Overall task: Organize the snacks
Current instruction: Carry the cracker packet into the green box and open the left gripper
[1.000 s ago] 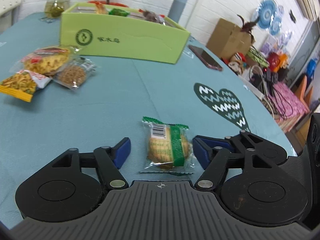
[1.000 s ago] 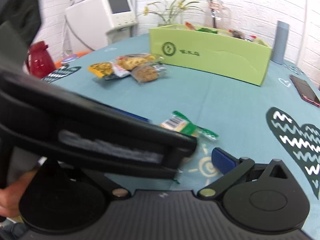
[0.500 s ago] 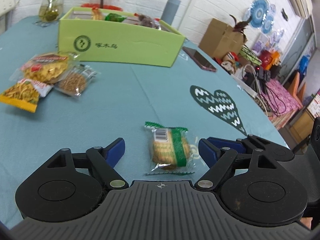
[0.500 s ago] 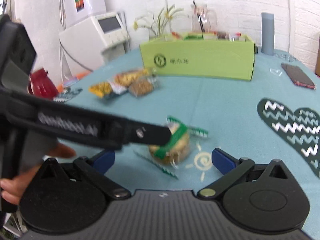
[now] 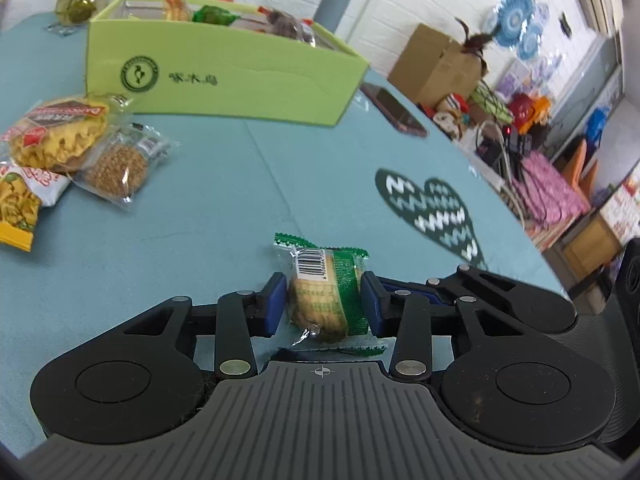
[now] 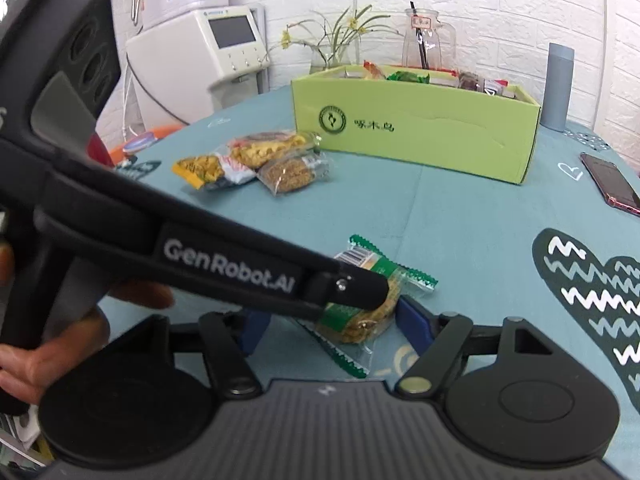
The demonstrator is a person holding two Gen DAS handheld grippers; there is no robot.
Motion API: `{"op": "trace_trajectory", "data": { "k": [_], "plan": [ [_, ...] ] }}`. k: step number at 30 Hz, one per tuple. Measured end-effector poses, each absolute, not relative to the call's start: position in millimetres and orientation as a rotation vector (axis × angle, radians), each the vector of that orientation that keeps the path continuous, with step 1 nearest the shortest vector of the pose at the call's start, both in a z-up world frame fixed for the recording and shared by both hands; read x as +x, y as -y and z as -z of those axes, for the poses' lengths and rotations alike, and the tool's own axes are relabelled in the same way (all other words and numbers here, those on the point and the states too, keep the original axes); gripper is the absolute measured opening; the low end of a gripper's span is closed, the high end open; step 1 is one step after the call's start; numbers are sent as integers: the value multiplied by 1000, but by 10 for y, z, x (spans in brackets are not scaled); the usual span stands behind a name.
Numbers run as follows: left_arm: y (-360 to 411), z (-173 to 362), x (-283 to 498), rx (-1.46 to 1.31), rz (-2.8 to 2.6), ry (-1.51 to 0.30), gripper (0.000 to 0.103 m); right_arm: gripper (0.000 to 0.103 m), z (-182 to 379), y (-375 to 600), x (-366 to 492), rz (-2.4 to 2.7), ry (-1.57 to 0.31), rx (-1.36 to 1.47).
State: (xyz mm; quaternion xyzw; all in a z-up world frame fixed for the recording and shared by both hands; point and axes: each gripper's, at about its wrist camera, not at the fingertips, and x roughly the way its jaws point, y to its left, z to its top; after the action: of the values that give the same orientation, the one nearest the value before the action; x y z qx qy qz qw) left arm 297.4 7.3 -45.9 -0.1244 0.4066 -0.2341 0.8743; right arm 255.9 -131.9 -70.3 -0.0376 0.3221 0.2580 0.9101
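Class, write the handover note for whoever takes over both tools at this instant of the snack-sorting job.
Left tool: shut on the green-striped biscuit packet, which is at the tablecloth, near edge.
Right tool: open, empty, pads either side of that same packet.
Done: some snacks already in the green box.
Left: carry this packet to the box, then the three packets lying in front of the box's left end.
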Motion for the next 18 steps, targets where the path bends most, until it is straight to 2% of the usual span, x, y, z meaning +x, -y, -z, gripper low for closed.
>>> {"op": "trace_trajectory", "data": {
  "k": [5, 11, 18],
  "plan": [
    [-113, 14, 3330, -271, 455, -742, 20, 78, 354, 1245, 2951, -539, -539, -145],
    [-140, -483, 4149, -234, 409, -607, 22, 80, -34, 1154, 3851, -540, -398, -185],
    [-166, -237, 5146, -243, 355, -684, 22, 80, 194, 1086, 4813, -541, -470, -166]
  ]
}}
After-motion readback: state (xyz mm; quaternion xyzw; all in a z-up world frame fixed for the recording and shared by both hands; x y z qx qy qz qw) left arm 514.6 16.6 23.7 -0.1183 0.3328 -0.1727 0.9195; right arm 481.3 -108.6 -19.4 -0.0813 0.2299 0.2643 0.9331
